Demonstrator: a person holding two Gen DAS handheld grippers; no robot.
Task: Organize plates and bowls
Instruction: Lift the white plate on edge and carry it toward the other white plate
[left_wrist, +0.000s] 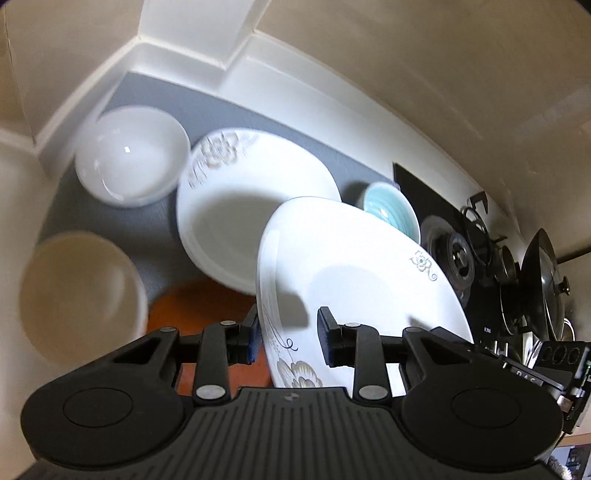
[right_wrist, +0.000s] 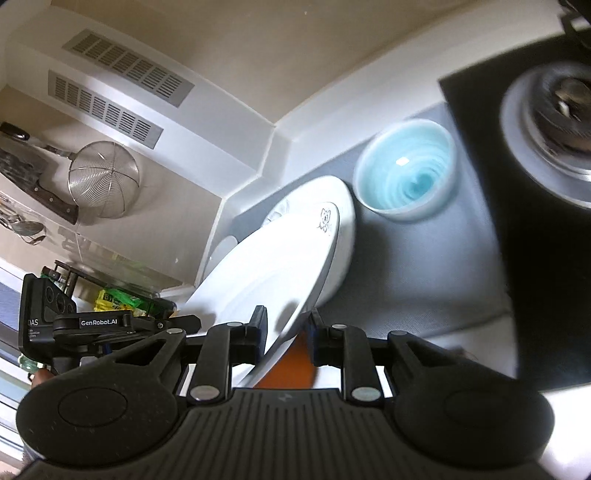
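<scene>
**Both grippers hold one flowered plate above the counter**

The left gripper (left_wrist: 288, 334) has its jaws part-way open with the rim of a white flowered plate (left_wrist: 354, 280) between them. One pad sits against the underside. The other pad looks to rest on the top face, though the view is too soft to be sure it presses. The plate is tilted, its far edge rising toward 1 o'clock in the left wrist view.

The right gripper (right_wrist: 286, 334) grips the same plate (right_wrist: 273, 273) from the opposite rim, jaws narrowed onto its edge, and the plate runs up toward 1 o'clock as a thin slanted disc.

Beyond the held plate, at 11 o'clock in the left view, a second flowered plate (left_wrist: 236, 184) lies on the grey mat (left_wrist: 147, 96). The held plate overlaps its near edge in both views; whether they touch cannot be told. A white bowl (left_wrist: 131, 155) stands just beside that plate at 10 o'clock, and a cream bowl (left_wrist: 79, 291) sits nearer, at 9 o'clock, blurred. A blue-glazed bowl (right_wrist: 404, 171) stands upright on the mat at 1 o'clock in the right view, just past the second plate. An orange item (left_wrist: 199, 314) shows under the held plate.

A gas burner (left_wrist: 456, 258) on the black hob lies at 3 o'clock in the left view, with a lidded pot (left_wrist: 543, 284) further right. A wire strainer (right_wrist: 103, 179) hangs at 10 o'clock in the right view.
</scene>
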